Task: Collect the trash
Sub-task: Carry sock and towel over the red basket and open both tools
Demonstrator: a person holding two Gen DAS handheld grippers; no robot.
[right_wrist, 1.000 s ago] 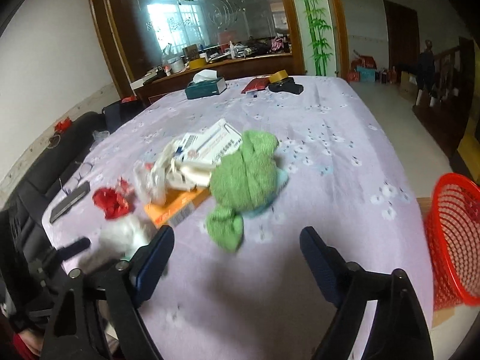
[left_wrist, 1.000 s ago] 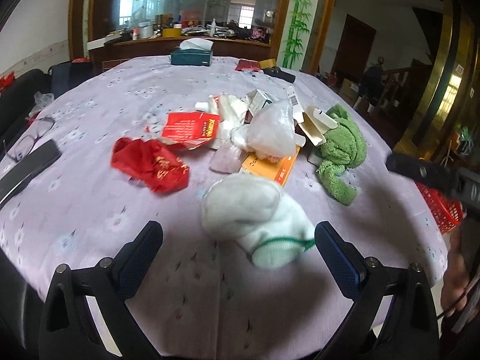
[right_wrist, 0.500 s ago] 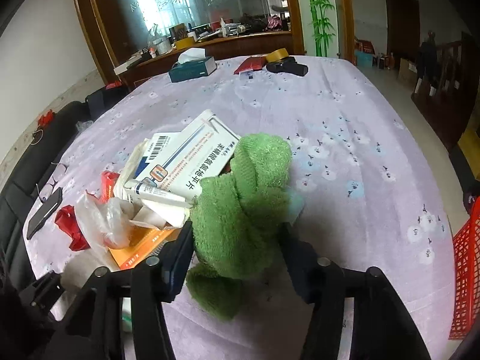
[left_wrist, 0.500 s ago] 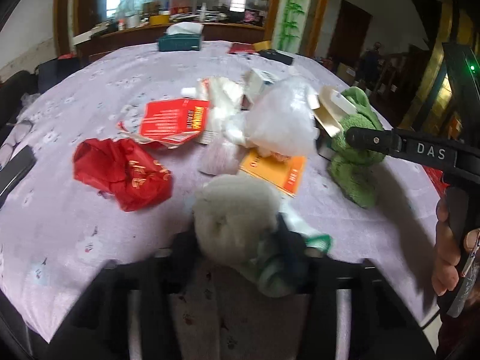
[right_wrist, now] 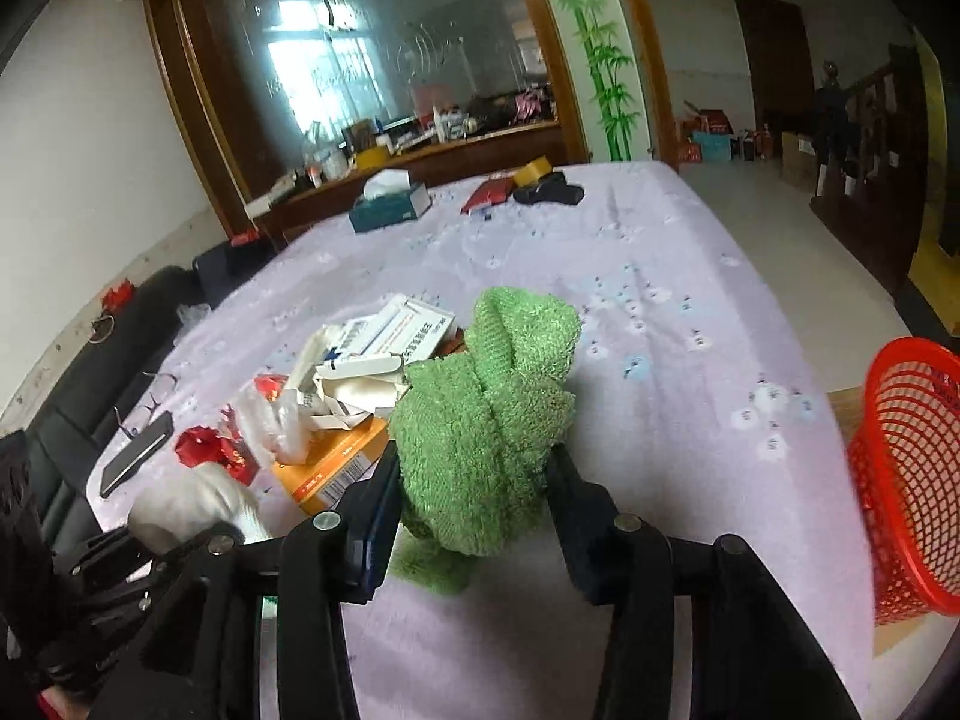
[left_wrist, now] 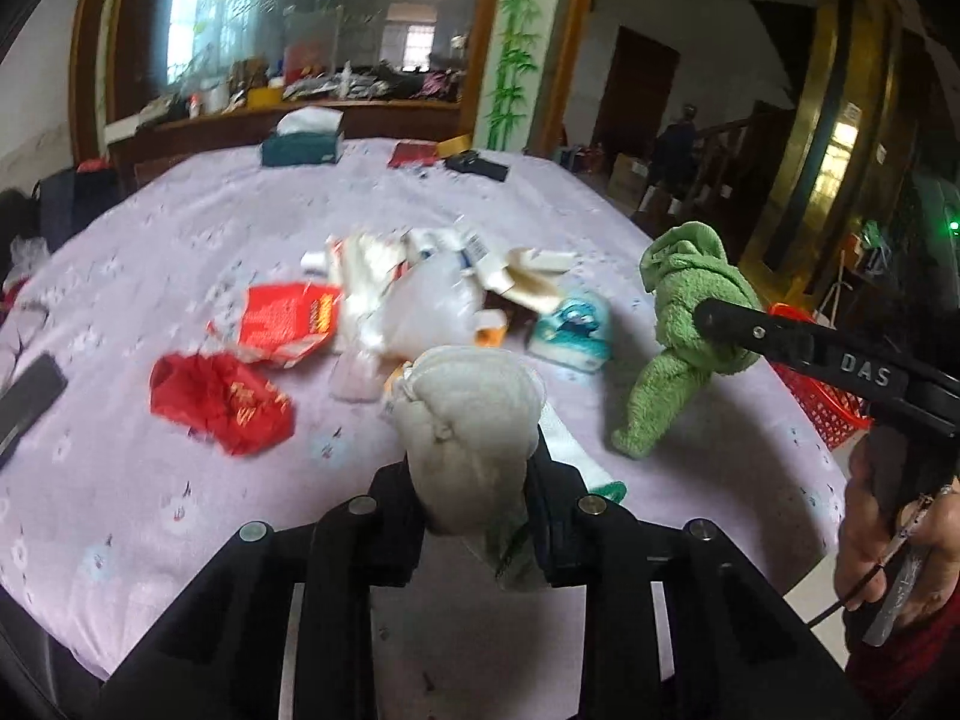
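My left gripper (left_wrist: 474, 480) is shut on a white sock (left_wrist: 474, 420) with a green cuff and holds it lifted off the purple tablecloth (left_wrist: 180, 240). My right gripper (right_wrist: 474, 486) is shut on a green towel (right_wrist: 492, 414) and holds it raised; it also shows in the left wrist view (left_wrist: 690, 324). A trash pile lies mid-table: a red packet (left_wrist: 282, 318), a red crumpled bag (left_wrist: 216, 396), a clear plastic bag (left_wrist: 432, 306), white boxes (right_wrist: 390, 342), an orange box (right_wrist: 336, 468) and a teal tissue pack (left_wrist: 573, 330).
A red mesh basket (right_wrist: 912, 474) stands off the table's right edge. A phone (right_wrist: 138, 453) and glasses (right_wrist: 153, 390) lie at the left edge. A teal tissue box (right_wrist: 390, 204), a red item (right_wrist: 489, 195) and a black item (right_wrist: 552, 192) sit at the far end.
Both grippers closed on their items and lifted them: the left on the white sock, the right on the green towel. The teal tissue pack under the towel is now uncovered.
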